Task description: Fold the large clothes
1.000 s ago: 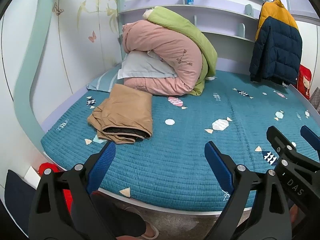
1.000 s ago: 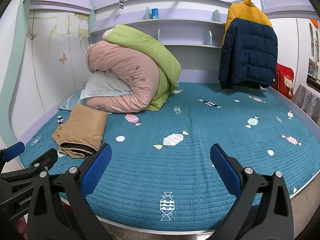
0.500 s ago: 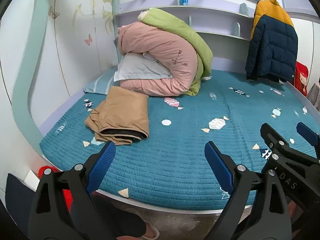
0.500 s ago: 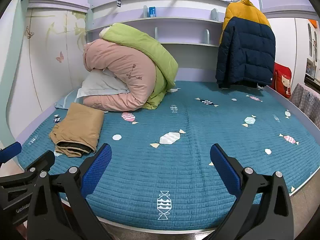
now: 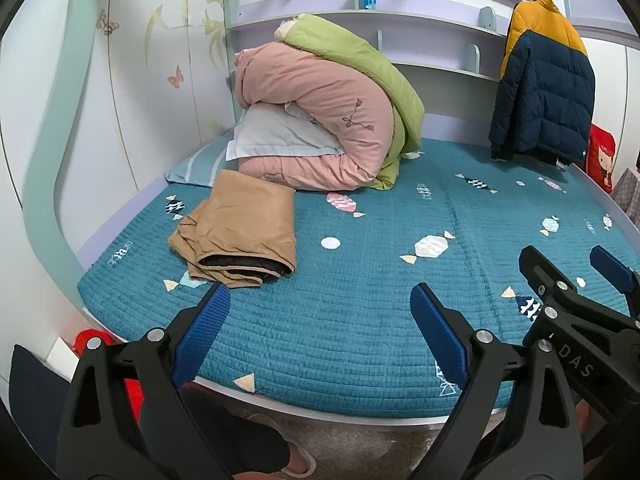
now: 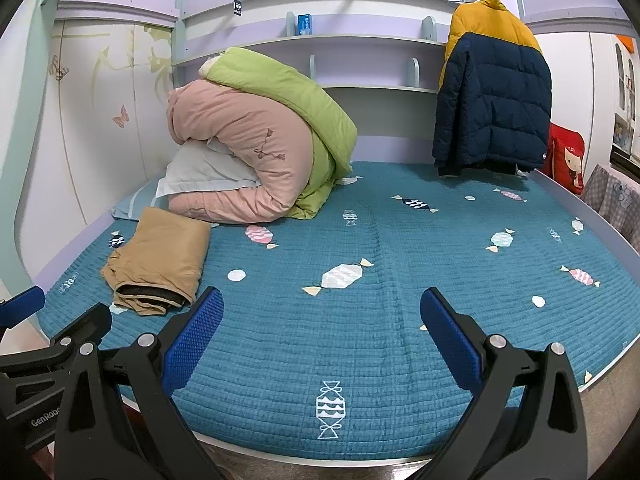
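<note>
Left gripper [image 5: 320,320]: fingers spread wide, nothing between them; held off the bed's near edge, above the floor. Its arms are cut off by the bottom of the frame.
Right gripper [image 6: 322,322]: fingers also wide apart and empty, over the near edge of the bed. In the left wrist view only its tips show, at the right margin.
Folded tan garment [image 5: 240,232]: lies on the bed [image 5: 360,320] near its left edge, close to the near-left corner, folded into a rough rectangle. A dark lining shows at the open end facing the cameras; what kind of garment it is cannot be told.
Pink duvet [image 5: 320,120]: rolled at the far-left corner, with a green duvet [image 5: 360,60] draped over it and a pale pillow [image 5: 272,136] tucked under, partly covered.
Striped pillow [image 5: 196,168]: mostly hidden behind the tan garment.
Navy-and-yellow jacket [image 6: 492,88]: hangs above the far-right corner; its hanger is barely visible.
Red bag [image 6: 566,160]: beside the right edge, partly cut off by the jacket.
Person's foot [image 5: 296,460]: at the bottom of the left wrist view, mostly hidden behind the gripper.
</note>
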Available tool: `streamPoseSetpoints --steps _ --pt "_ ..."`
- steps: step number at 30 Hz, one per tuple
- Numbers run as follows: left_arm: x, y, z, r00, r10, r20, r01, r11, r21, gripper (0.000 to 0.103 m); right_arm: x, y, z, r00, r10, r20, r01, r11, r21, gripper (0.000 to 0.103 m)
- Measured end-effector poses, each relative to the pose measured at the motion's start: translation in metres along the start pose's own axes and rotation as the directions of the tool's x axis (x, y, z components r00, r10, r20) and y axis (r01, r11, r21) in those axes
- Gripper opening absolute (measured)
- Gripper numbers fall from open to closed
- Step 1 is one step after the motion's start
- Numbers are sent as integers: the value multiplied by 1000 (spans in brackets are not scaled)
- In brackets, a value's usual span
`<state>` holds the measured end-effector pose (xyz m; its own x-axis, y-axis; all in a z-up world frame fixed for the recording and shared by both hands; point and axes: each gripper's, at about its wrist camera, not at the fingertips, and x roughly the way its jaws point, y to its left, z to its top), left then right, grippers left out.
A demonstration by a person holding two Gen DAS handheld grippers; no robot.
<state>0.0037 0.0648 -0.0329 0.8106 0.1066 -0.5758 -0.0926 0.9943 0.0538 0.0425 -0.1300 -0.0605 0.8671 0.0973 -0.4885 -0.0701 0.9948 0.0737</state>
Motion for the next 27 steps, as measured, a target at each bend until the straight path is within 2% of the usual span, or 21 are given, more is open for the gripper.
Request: streamPoseSetpoints --steps 27 --pt "-6 3 3 999 33 -5 -33 999 -17 94 -8 -2 4 999 37 7 -37 999 -5 95"
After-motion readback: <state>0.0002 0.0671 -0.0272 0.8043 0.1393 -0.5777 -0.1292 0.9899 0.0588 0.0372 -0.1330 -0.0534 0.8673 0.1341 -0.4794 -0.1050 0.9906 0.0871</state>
